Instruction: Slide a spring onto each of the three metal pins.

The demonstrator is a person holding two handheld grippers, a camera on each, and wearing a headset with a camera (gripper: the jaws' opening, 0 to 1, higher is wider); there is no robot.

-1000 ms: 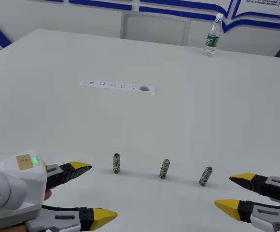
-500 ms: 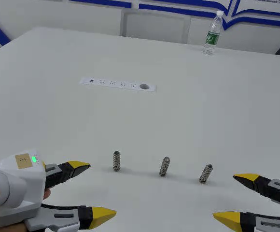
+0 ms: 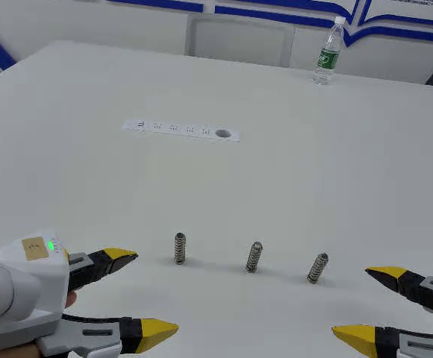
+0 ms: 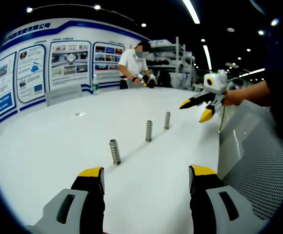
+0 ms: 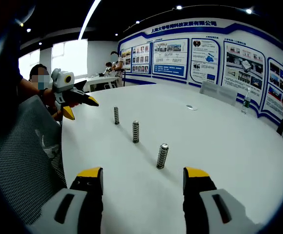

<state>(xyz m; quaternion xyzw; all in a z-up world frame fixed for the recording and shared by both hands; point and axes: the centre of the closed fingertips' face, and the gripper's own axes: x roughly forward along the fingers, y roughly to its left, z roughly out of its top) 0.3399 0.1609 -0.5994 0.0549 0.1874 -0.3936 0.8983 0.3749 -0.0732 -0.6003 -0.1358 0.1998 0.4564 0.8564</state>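
1. White worktop (image 3: 291, 171) reaching back to a wall of blue-and-white display boards (image 3: 396, 15).
2. Near the far edge, a plastic water bottle (image 3: 328, 52) standing upright; midway across, a white socket strip (image 3: 181, 130) lying flat.
3. Toward the front edge, three springs upright in a row, well apart from one another: left spring (image 3: 180, 248), middle spring (image 3: 254, 256), right spring (image 3: 318, 268), the last two leaning slightly.
4. Seen from the right gripper view, a rounded metal pin top (image 5: 164, 146) showing above the coils of the right spring.
5. At lower left, left gripper (image 3: 154, 291) with yellow-tipped jaws spread wide and nothing between them, near the left spring and not touching it.
6. At lower right, right gripper (image 3: 351, 300) with jaws likewise wide apart and empty, near the right spring, clear of it.
7. From the left gripper view, springs lined up ahead of the spread jaws, with the right gripper raised above the worktop beyond the far end of the row.
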